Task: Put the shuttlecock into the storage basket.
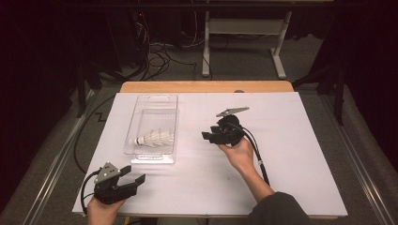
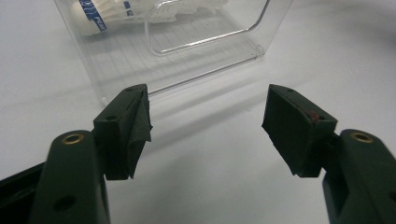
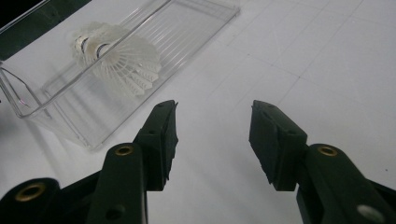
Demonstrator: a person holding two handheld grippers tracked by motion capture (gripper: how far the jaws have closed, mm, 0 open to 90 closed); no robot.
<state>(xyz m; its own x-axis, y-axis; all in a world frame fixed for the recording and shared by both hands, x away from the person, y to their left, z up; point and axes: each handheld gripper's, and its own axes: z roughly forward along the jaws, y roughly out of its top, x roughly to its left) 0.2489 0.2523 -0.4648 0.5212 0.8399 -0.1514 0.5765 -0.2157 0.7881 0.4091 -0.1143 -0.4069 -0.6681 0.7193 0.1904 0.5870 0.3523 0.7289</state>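
Note:
White shuttlecocks (image 1: 155,138) lie on their sides inside a clear plastic bin (image 1: 141,110) on the white table. In the left gripper view the shuttlecocks (image 2: 100,14) show blue bands at their cork ends, behind the bin's (image 2: 187,60) near wall. My left gripper (image 1: 132,176) rests at the table's front left, open and empty, a little short of the bin. My right gripper (image 1: 210,136) is held above the table to the right of the bin, jaws apart with nothing between them. Its own view has the shuttlecocks (image 3: 119,60) in the bin (image 3: 70,112) ahead to the left.
A white sheet (image 1: 291,154) covers the table, with a wooden edge (image 1: 206,86) at the back. A cable (image 1: 257,154) trails from my right gripper along the forearm. Beyond the table are a desk frame (image 1: 241,28) and floor cables (image 1: 159,56).

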